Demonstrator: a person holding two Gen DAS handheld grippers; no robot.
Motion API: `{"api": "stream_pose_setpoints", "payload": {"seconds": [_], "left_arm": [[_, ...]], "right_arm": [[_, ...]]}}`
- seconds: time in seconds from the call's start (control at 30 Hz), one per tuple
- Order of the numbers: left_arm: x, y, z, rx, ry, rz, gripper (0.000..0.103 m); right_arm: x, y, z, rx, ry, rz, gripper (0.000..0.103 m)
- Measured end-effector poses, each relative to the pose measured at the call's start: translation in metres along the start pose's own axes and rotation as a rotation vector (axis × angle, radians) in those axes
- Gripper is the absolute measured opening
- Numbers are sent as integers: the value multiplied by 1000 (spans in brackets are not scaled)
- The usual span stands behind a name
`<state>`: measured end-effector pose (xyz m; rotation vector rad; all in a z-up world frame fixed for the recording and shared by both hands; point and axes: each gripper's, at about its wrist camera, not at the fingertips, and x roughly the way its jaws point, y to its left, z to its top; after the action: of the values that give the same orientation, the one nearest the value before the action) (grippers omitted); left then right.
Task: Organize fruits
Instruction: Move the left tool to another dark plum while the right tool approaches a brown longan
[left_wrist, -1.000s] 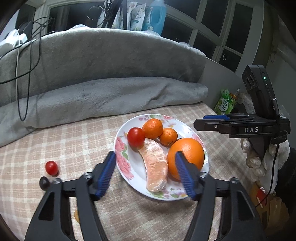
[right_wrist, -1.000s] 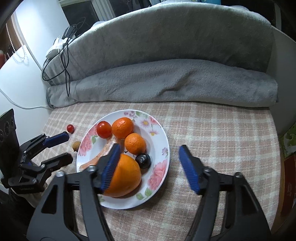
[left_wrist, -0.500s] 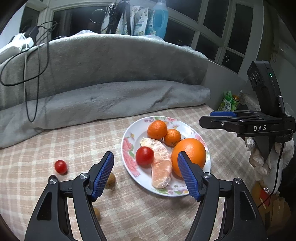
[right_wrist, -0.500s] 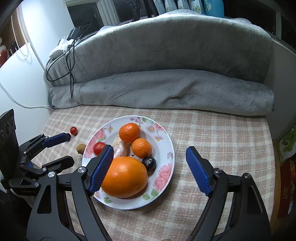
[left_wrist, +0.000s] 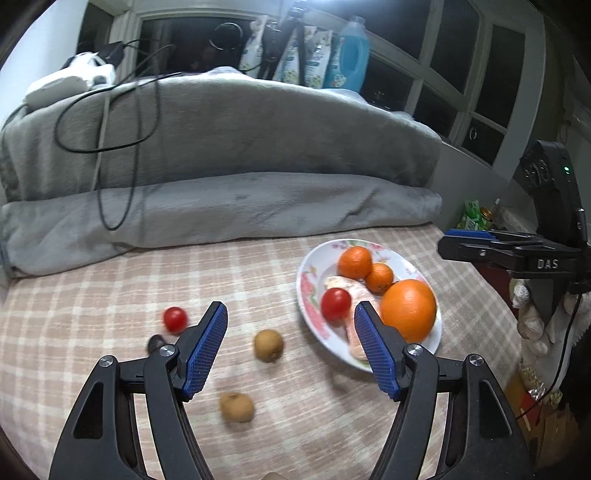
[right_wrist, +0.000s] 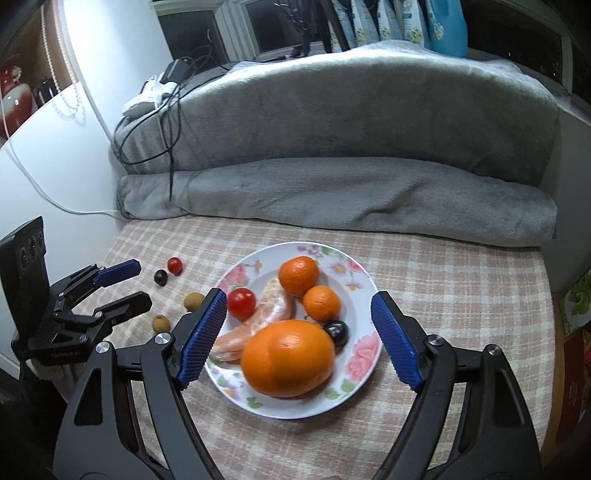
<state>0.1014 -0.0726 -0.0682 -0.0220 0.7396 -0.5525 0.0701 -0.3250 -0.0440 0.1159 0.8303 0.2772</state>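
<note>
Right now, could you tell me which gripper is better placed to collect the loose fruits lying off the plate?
Left. The left gripper is open right above the brown fruit, near the loose cherry tomato. The right gripper is open over the plate.

A big orange (right_wrist: 288, 358), two mandarins (right_wrist: 298, 275), peeled segments (right_wrist: 271, 308), a cherry tomato (right_wrist: 241, 303) and a dark grape (right_wrist: 335, 332) fill the floral plate (right_wrist: 360, 363) mid-frame; left of it lie a second tomato (left_wrist: 175, 319), two brown longans (left_wrist: 268, 345) and another dark grape (left_wrist: 156, 342).

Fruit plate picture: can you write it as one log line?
left gripper: open, empty | right gripper: open, empty | white flowered plate: holds big orange | checked tablecloth: loose red cherry tomato
</note>
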Motion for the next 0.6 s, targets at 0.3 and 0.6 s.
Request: {"api": "stream_pose_setpoints", "payload": {"seconds": [0.3, 0.6], "left_arm": [[-18, 38, -4, -49, -20, 75, 71], [-30, 75, -10, -101, -23, 118, 71]], "right_arm": [[-3, 30, 3, -60, -9, 42, 83], [7, 64, 3, -138, 9, 73, 83]]}}
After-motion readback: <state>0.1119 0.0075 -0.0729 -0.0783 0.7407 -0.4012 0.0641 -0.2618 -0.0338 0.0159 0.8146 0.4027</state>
